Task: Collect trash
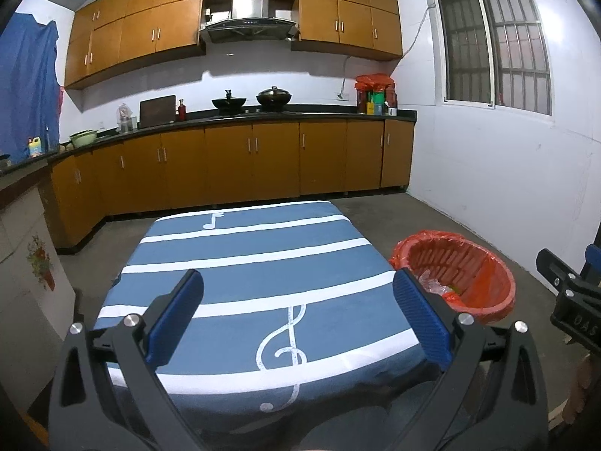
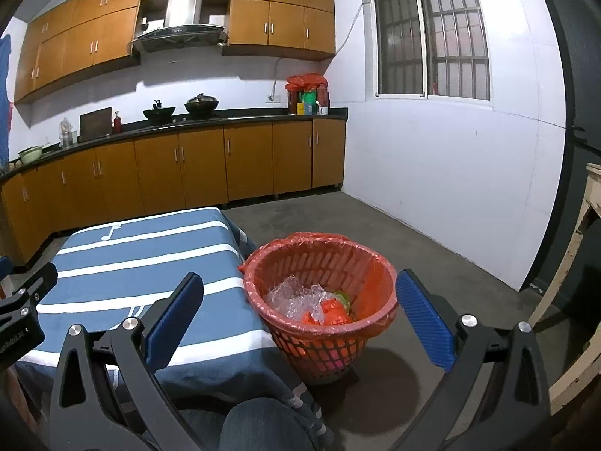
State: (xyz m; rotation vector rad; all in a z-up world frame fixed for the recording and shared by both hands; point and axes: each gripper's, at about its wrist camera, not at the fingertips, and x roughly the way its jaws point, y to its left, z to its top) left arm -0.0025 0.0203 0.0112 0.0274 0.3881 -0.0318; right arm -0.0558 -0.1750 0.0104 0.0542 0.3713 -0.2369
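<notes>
Left gripper (image 1: pixel 296 315) was spread wide, nothing between its blue pads (image 1: pixel 176 315), held above the near half of the table (image 1: pixel 263 255). Right gripper (image 2: pixel 300 315) was also spread wide and empty, blue pads (image 2: pixel 424 319) on either side of the bin in its view, hovering above and clear of it.

The table wore a blue cloth with white stripes, a treble clef (image 1: pixel 285 342) near the front edge and a small note (image 1: pixel 212 220) at the far end. No loose items showed on the cloth in either view.

Red mesh trash basket (image 2: pixel 323 345) stood upright on the concrete floor (image 2: pixel 375 225), just beside the table's right edge, lined with a red plastic bag (image 2: pixel 296 242) folded over its rim. Inside it: crumpled clear plastic (image 2: pixel 296 298), a red-orange scrap (image 2: pixel 332 312), and something green (image 2: pixel 343 297) I couldn't identify. From the left wrist view the basket (image 1: pixel 484 282) sat right of the table, partly behind the right-hand finger.

A knee in dark fabric (image 2: pixel 263 424) showed at the bottom of the right view. Orange-brown kitchen cabinets (image 1: pixel 255 158), a dark countertop with two woks (image 1: pixel 229 103) and a barred window (image 1: pixel 492 41) lay beyond.
</notes>
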